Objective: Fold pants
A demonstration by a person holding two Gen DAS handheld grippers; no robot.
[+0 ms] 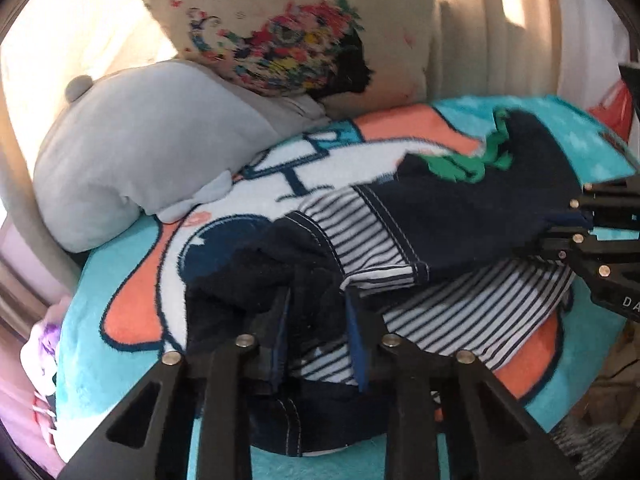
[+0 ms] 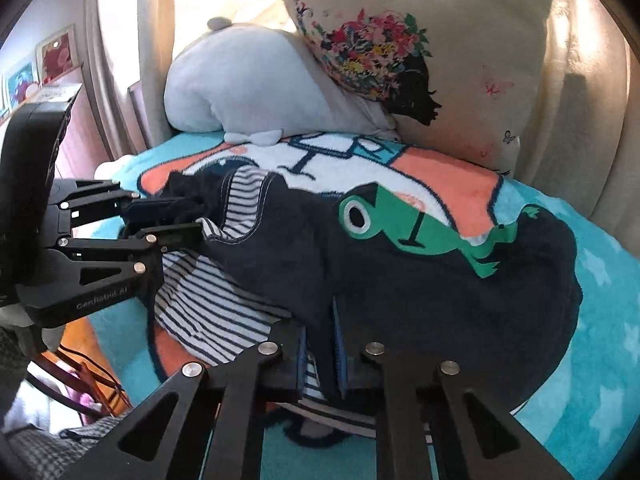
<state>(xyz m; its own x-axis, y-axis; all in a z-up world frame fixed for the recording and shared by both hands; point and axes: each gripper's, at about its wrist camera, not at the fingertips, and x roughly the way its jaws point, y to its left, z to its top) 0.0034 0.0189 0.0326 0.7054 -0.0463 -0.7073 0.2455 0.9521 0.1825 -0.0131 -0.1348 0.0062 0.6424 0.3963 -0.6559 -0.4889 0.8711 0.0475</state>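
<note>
Both grippers, left gripper (image 1: 316, 316) and right gripper (image 2: 320, 344), clamp navy pants (image 2: 400, 280) on turquoise blanket (image 2: 600, 280), pillows (image 2: 460, 60) behind it against beige curtain (image 2: 592, 120).

Black left gripper (image 1: 318, 312), right gripper (image 2: 320, 340), silver rivets, blue-padded jaws, white lettering

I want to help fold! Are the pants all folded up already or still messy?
Still messy. The pants lie rumpled on the blanket, striped lining showing, with the left gripper and right gripper both pinching the fabric.
</note>
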